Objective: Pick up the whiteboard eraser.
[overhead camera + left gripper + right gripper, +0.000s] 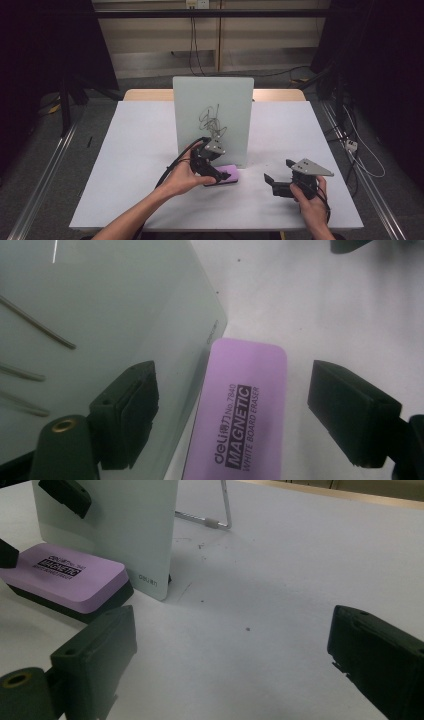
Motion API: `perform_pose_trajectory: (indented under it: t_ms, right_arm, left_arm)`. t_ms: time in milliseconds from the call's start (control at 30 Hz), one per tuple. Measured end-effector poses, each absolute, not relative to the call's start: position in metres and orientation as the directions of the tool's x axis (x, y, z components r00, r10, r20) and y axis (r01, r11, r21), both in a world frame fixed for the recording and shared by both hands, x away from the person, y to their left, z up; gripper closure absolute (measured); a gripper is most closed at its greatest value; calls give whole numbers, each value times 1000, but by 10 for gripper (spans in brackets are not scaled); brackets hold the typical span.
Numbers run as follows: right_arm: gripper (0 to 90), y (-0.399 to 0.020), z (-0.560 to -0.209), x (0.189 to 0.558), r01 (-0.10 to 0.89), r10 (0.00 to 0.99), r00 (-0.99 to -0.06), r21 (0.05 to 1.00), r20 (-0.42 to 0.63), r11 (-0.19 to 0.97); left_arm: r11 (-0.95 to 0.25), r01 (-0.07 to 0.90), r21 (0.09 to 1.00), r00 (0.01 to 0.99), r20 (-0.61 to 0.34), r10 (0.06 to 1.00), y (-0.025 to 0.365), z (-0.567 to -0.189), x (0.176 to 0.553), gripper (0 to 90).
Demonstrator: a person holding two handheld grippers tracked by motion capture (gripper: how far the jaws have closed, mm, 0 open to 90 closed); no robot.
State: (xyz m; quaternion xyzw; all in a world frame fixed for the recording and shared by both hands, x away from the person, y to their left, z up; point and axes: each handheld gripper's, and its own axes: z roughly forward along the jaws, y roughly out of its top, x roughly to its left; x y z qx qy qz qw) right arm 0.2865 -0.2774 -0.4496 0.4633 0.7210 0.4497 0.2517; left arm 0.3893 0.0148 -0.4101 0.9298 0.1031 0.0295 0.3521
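- Between the jaws of the left claw [232, 412] lies the purple eraser [237, 415], flat on the tabletop [140, 150]; jaws stand spread either side of it, pads [132, 410] not touching it, so no pinch yet.
- Just behind and left of that claw stands the whiteboard [212, 117], upright on its wire stand, eraser's far end right at the board's lower corner.
- Above that claw, on the board's face, black scribbles [212, 120], not wiped.
- Right claw [227, 665] hovers low over bare tabletop, jaws wide apart, nothing between them; eraser and board corner sit up and left of it, well apart.
- Progress, my read: early. Eraser lined up for pickup but not gripped or lifted.
- Left to do, likely: close on eraser, lift, rub out scribbles; right claw may steady the board.
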Motion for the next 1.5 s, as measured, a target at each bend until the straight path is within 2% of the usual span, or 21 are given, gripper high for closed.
perform_pose_trajectory:
  t_ms: [200,400,767,1367,1500]
  right_arm:
    - [60,-278,-450,287,442,894,-446,881,53,169]
    - [59,-277,-450,287,444,893,-446,880,53,170]
    - [59,-278,-450,286,447,894,-446,878,56,169]
    - [58,-278,-450,286,447,893,-447,878,56,169]
    - [58,-277,-450,286,444,891,-451,879,52,174]
  left_arm:
    - [-764,165,624,981,-21,195,15,-413,389,204]
    - [-765,155,625,982,-13,189,15,-418,389,219]
    - [-799,140,585,988,-31,151,14,-426,388,330]
    - [-821,130,556,989,-17,145,9,-434,388,334]
    - [-832,120,541,991,-16,132,9,-434,389,363]
